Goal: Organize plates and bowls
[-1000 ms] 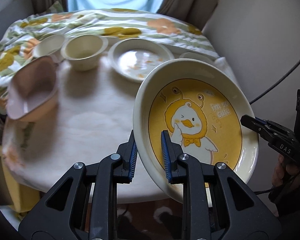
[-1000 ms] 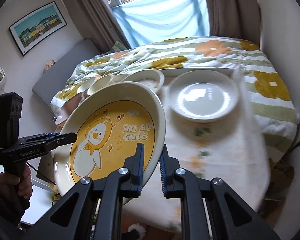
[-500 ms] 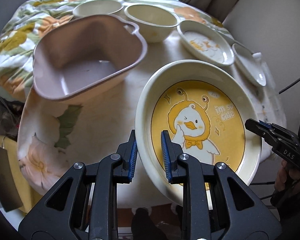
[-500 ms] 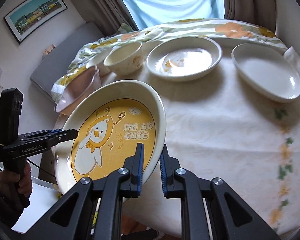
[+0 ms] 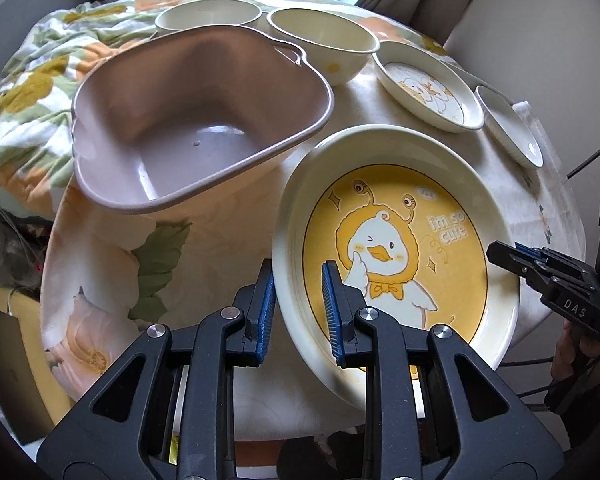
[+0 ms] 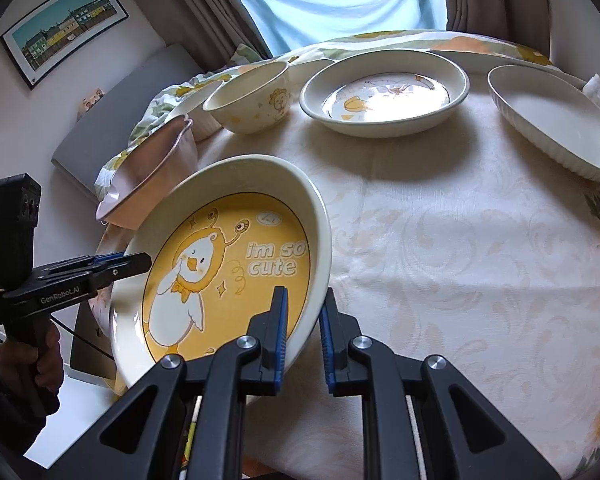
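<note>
Both grippers hold one large cream plate with a yellow duck picture (image 5: pixel 396 240), also in the right wrist view (image 6: pixel 220 264), tilted above the table's near edge. My left gripper (image 5: pixel 298 300) is shut on its left rim. My right gripper (image 6: pixel 304 328) is shut on its right rim and shows from the side in the left wrist view (image 5: pixel 512 256). A pink-brown plastic tub (image 5: pixel 188 120) stands just left of the plate. Behind it stand two cream bowls (image 5: pixel 324 44), a duck-print plate (image 5: pixel 428 92) and a white ribbed dish (image 6: pixel 556 128).
The round table (image 6: pixel 460 260) wears a pale floral cloth. A flowered blanket (image 5: pixel 28 92) lies behind and left of it. A wall is at the right, a curtained window behind. A cable hangs at the far right.
Both grippers have carried the duck plate left and lower, toward the pink-brown tub. The tub and table now look nearer. The grips on the plate are unchanged.
</note>
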Available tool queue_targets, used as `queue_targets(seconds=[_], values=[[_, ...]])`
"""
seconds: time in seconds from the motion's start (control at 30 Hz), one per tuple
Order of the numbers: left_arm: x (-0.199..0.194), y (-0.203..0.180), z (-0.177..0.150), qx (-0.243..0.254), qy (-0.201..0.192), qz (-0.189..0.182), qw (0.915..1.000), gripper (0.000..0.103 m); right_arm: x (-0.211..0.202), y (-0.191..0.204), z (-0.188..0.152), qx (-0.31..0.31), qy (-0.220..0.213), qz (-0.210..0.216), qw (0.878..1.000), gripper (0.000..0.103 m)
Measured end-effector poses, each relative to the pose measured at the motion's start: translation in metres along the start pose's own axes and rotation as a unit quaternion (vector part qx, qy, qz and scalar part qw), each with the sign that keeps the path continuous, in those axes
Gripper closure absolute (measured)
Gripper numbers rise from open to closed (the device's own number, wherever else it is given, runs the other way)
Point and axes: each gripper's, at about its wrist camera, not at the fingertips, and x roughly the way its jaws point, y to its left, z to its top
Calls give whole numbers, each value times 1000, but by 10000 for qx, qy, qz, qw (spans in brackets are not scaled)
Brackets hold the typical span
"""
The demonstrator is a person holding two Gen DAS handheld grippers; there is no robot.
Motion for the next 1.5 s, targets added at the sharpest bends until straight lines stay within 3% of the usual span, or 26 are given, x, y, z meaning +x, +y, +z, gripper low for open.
queue_targets(seconds=[0.33,0.43,0.47,0.5,0.57,0.6,0.63,0.77,0.9,1.1,1.13,1.17,1.2,1.27,1.5], values=[[9,-2,-3,4,212,85,9997,81,0,6,-1,-109,135,-193,9997,84],[11,0,-5,-90,219,45,9997,78,1,6,-2,-58,83,-197,9998,62],[11,0,-5,-87,220,70,9997,73,2,6,-2,-21,77,-191,9998,47],[11,-1,-5,-64,228,118,9996,70,2,6,-3,33,43,-189,9998,40],[11,-3,-6,-2,206,217,9996,48,1,5,-4,97,-11,-138,9999,38],[9,-4,-7,15,159,301,9994,29,0,5,-4,98,-30,-149,9998,38],[8,-6,-8,31,80,360,9993,24,-1,5,-5,92,-42,-163,9998,38],[0,-11,-10,58,-7,449,9990,24,-10,4,-6,75,-102,-163,9998,27],[-27,-25,-11,93,-180,549,9983,24,-34,4,-4,2,-214,-128,9997,27],[-110,-86,-2,431,-915,383,9941,24,-104,-6,1,26,-568,-199,9982,26],[-129,-105,2,524,-1099,293,9921,20,-121,-9,3,35,-663,-255,9975,23],[-136,-114,6,566,-1182,252,9911,2,-134,-11,4,23,-765,-297,9966,11],[-149,-132,11,621,-1385,197,9882,1,-147,-14,4,-2,-871,-326,9957,0],[-160,-156,19,761,-1642,-43,9835,0,-175,-19,3,-138,-1043,-378,9937,1],[-140,-233,66,1311,-1418,-581,9795,0,-231,-52,7,-188,-1179,-771,9898,0]])
